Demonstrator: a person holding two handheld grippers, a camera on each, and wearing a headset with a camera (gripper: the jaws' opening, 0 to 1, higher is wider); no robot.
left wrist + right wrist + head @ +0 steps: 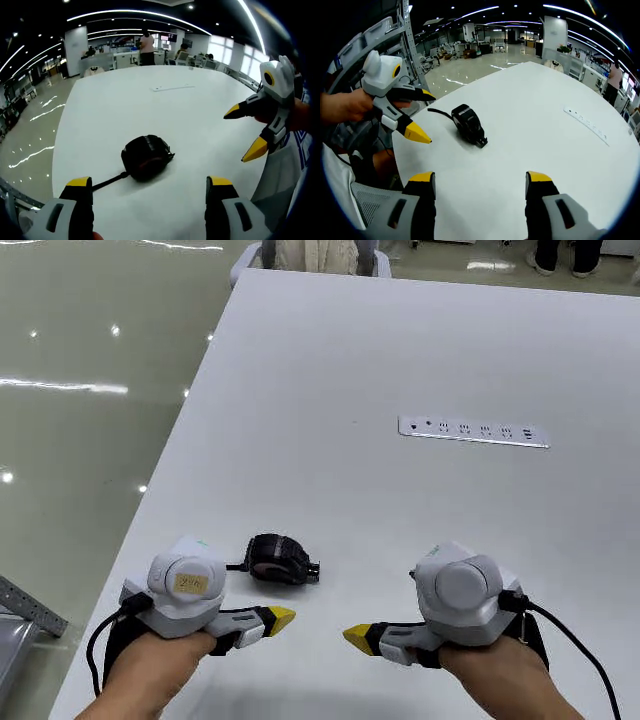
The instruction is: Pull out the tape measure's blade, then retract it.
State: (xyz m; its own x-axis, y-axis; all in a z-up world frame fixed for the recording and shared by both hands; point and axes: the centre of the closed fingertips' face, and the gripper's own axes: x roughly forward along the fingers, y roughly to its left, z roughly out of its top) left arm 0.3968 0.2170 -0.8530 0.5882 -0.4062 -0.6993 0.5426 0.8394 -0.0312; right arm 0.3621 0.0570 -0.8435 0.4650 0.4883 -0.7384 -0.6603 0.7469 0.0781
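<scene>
Tape measure (280, 559) lies on bench (400, 360), untouched | my left hand-held gripper (148, 180) spread wide, empty | my right hand-held gripper (480, 177) spread wide, empty

Bright, even light from overhead fills all 3 views. In the head view the wide matte white bench (330, 420) is lit flatly, almost without texture, while the glossy grey-green floor (90, 390) beside it mirrors the ceiling lamps as white spots and streaks of glare. The small black rubber-cased tape measure (281, 559) casts only a faint, soft-edged shadow on the bench. This view is sharp throughout. Both gripper views bend strongly toward their edges: the bench's outline bows, and the long white ceiling light strips (135, 12) curve into arcs. The pale windows (225, 47) in the left gripper view are washed out, and the far room looks small and soft.
</scene>
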